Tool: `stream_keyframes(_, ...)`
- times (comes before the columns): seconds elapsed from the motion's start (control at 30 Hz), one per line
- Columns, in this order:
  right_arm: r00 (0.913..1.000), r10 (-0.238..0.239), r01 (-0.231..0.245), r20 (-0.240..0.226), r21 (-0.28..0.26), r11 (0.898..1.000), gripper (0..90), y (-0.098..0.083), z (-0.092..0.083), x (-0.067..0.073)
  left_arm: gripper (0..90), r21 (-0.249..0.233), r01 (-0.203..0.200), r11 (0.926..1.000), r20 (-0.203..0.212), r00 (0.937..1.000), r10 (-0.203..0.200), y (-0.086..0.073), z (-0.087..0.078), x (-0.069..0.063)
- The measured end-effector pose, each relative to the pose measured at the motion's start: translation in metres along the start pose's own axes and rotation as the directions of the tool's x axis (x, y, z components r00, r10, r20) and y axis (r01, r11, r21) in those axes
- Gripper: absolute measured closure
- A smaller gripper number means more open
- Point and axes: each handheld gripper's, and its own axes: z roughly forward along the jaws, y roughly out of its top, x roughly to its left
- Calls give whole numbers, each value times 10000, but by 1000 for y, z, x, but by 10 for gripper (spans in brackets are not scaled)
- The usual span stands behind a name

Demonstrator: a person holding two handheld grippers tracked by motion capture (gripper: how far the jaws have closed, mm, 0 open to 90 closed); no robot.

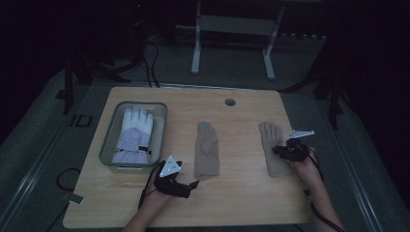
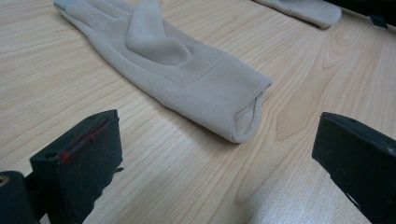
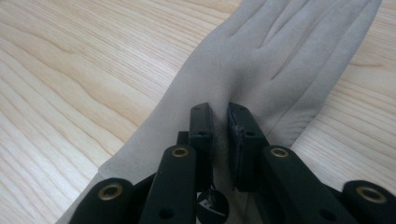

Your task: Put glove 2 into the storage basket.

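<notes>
Pinching right beige glove (image 3: 261, 70) near table's (image 1: 241, 208) right edge with right gripper (image 3: 219, 135), left gripper (image 2: 215, 154) wide open facing middle glove (image 2: 187, 74), likely unpicked; white glove (image 1: 134, 135) already binned (image 1: 107, 145).

The right gripper (image 3: 219, 116) reaches out over a beige fabric glove (image 3: 261, 60) that lies flat on the light wooden table (image 3: 70, 70), fingers pointing away toward the top of the view. Its two black jaws stand nearly together with a narrow gap, and a small ridge of the glove's cloth is pinched up between their tips. Faint creases run from that pinch toward the fingers.
</notes>
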Motion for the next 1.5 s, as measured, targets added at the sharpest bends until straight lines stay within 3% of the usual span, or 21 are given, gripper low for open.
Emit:
stream_keyframes(0.1, 9997, 186, -190, -137, -275, 9994, 820, 6, 0, 6, 18, -9, 11, 10000, 11, 10000, -11, 0, 0, 0)
stream_keyframes(0.17, 9995, 320, -316, 51, -664, 9973, 820, 12, -1, 11, 18, -11, 7, 10000, 12, 10000, -6, 0, 0, 0)
stream_keyframes(0.23, 9980, 596, -613, -210, -906, 9940, 820, 20, -2, 15, 18, -3, -18, 10000, 2, 10000, 18, 0, 0, 0)
stream_keyframes(0.43, 9985, 544, -535, 13, -1609, 9855, 823, 49, -12, 38, 18, 16, -62, 10000, 30, 10000, 62, 0, 0, -1)
stream_keyframes(0.57, 9967, 806, -793, -15, -2004, 9765, 824, 64, -19, 50, 18, 16, -94, 10000, 49, 9999, 93, 0, 0, -1)
stream_keyframes(0.67, 9964, 789, -720, 305, -1851, 9801, 824, 68, -17, 61, 18, 24, -120, 9999, 48, 9999, 120, 0, 0, -1)
stream_keyframes(0.93, 9962, 869, -855, 68, -1215, 9889, 821, 56, 17, 79, 18, 9, -131, 9999, 50, 9999, 131, 0, 0, -1)
stream_keyframes(1.23, 9966, 817, -814, 32, -566, 9951, 792, 42, 38, 88, 18, -5, -133, 9999, 82, 9999, 133, 0, 0, -1)
stream_keyframes(1.37, 9967, 794, -800, -155, -386, 9960, 682, 39, 42, 85, 18, 4, -104, 9999, 89, 9999, 104, 0, 0, -1)
stream_keyframes(1.5, 9955, 755, -792, -581, -645, 9948, 514, 40, 36, 82, 18, 32, -80, 10000, 97, 9999, 80, 0, 0, -1)
